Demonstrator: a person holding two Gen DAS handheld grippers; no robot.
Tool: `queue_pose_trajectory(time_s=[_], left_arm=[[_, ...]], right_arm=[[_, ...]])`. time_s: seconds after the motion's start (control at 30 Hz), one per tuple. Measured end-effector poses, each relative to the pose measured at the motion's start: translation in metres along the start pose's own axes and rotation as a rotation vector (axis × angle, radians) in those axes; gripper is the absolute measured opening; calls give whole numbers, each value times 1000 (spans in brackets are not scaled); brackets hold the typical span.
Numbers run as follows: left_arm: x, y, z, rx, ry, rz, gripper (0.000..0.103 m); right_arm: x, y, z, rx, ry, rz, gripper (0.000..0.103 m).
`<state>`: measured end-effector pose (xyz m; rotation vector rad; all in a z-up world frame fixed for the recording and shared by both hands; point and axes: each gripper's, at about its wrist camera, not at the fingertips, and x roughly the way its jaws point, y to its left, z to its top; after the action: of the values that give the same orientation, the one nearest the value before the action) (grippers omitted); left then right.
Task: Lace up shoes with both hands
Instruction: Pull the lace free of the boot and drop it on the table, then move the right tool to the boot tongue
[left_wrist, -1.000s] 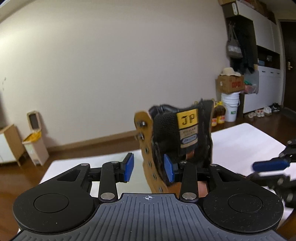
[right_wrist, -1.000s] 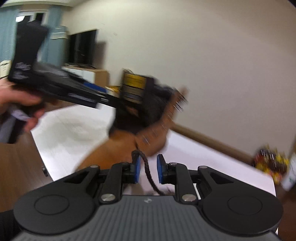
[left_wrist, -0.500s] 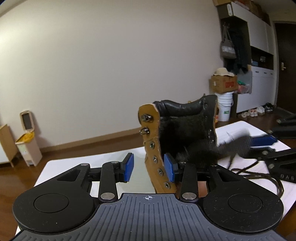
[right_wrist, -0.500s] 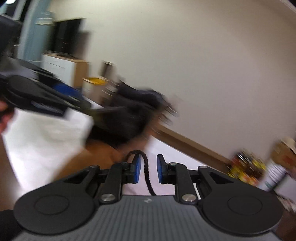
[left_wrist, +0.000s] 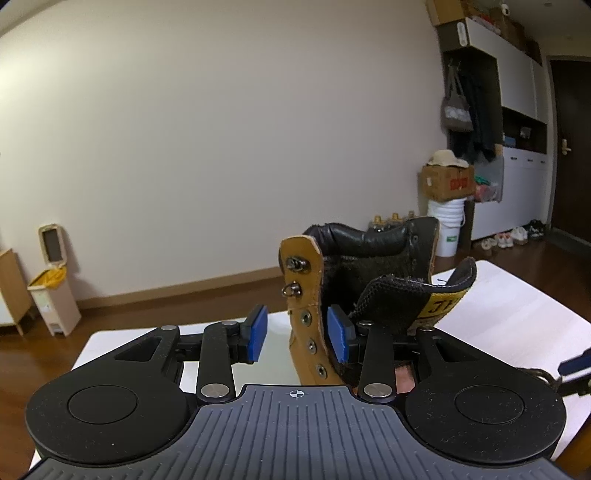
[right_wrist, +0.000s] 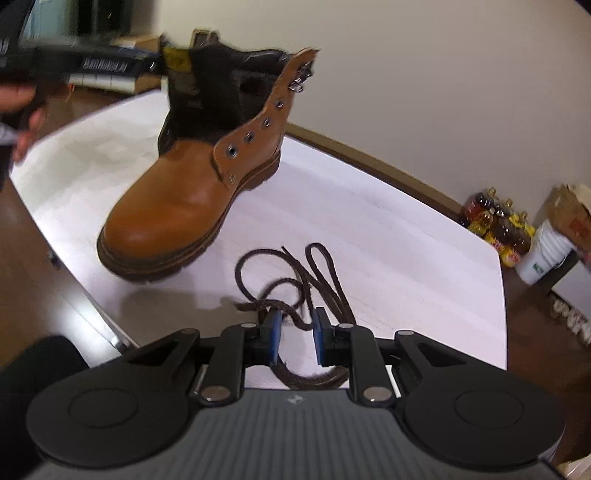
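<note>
Boot (right_wrist: 177, 199): tan leather, smooth w/ glossy toe; eyelets + hooks shiny metal; dark fuzzy cloth lining; tongue (left_wrist: 413, 299) black mesh w/ yellow label. Lace (right_wrist: 317, 273): dark brown braided cord, rough, matt. Counter (right_wrist: 369, 221): white, smooth, faint sheen. Tongs (right_wrist: 296, 334): matt black plastic, blue pads, metal pins. Floor (left_wrist: 22, 354): glossy wood.

Bin (left_wrist: 55, 284), white bucket (left_wrist: 448, 225), cardboard box (left_wrist: 447, 181)
</note>
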<state>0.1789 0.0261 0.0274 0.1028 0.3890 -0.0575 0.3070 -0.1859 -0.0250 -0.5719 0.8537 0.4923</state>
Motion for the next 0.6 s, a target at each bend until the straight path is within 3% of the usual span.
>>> queue_pose_trajectory(time_s=[0.1, 0.2, 0.3, 0.5, 0.57, 0.6], left_arm=[[1, -3, 2, 10, -4, 2, 40], [2, -3, 3, 7, -7, 2, 40], [4, -3, 2, -8, -8, -3, 40], [5, -2, 1, -7, 2, -3, 40], [6, -2, 1, -8, 3, -3, 40], [6, -3, 1, -8, 2, -3, 40]], right_arm=[[10, 3, -3, -80, 68, -17, 19], [10, 2, -10, -134, 112, -129, 20], [10, -5, -20, -155, 150, -181, 20], [-8, -37, -19, 62, 9, -17, 20], [-6, -39, -21, 60, 29, 67, 19], [-5, -38, -22, 46, 47, 51, 19]])
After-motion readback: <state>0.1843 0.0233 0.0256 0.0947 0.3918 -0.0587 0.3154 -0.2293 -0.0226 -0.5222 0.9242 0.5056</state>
